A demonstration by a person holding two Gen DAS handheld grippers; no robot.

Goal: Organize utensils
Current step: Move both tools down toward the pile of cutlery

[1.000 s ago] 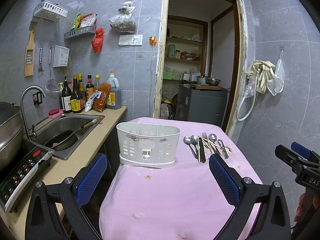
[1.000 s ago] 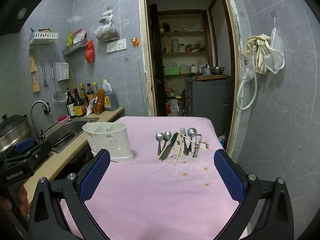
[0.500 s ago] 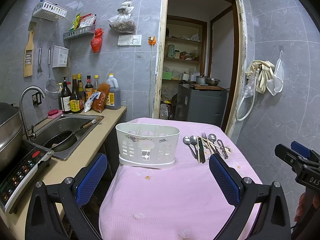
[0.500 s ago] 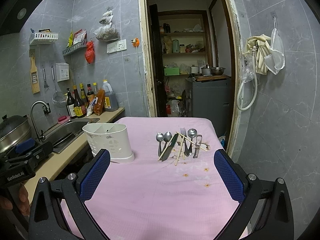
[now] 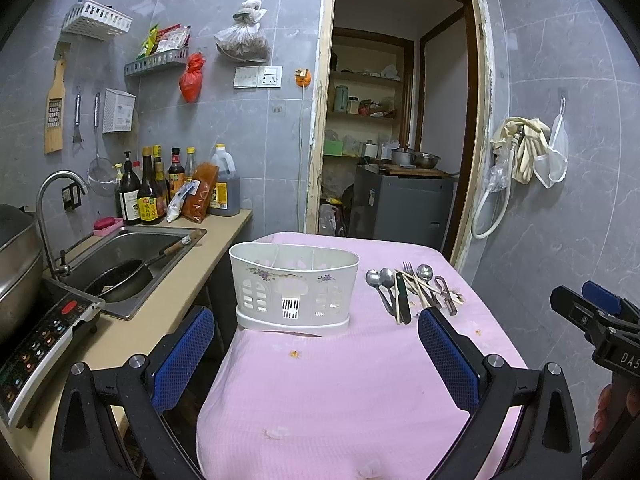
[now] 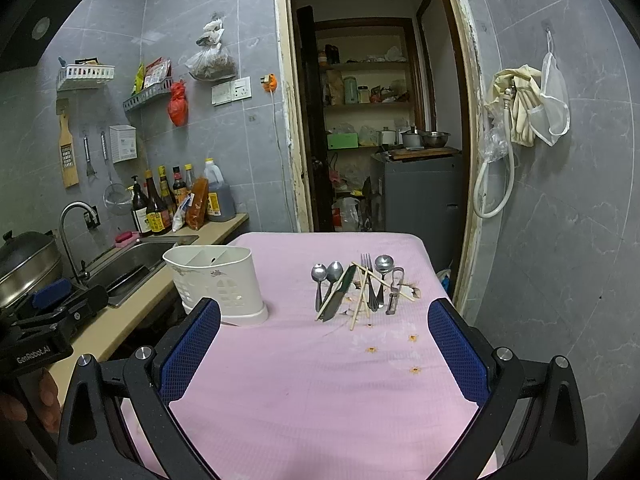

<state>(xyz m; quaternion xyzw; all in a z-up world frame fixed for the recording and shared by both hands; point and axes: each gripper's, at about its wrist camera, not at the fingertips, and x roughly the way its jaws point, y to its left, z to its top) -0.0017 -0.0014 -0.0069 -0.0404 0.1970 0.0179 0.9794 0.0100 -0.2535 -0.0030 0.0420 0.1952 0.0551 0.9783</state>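
Note:
A white plastic cutlery holder (image 5: 294, 286) (image 6: 216, 280) with inner dividers stands empty on the left half of a pink-clothed table (image 5: 340, 380) (image 6: 320, 380). To its right lies a loose heap of utensils (image 5: 412, 290) (image 6: 358, 286): spoons, a fork, a knife, wooden chopsticks and a peeler. My left gripper (image 5: 316, 348) is open, hovering short of the holder with nothing between its blue pads. My right gripper (image 6: 324, 344) is open too, held back from the heap, also with nothing in it.
A counter along the left carries a sink (image 5: 132, 256) with a pan inside, an induction cooker (image 5: 36, 344) and sauce bottles (image 5: 160, 192). A doorway (image 5: 392, 140) opens behind the table. The tiled wall (image 6: 560, 240) runs close along the table's right side.
Both grippers have barely moved; the views shift only slightly. Nothing on the table has changed place.

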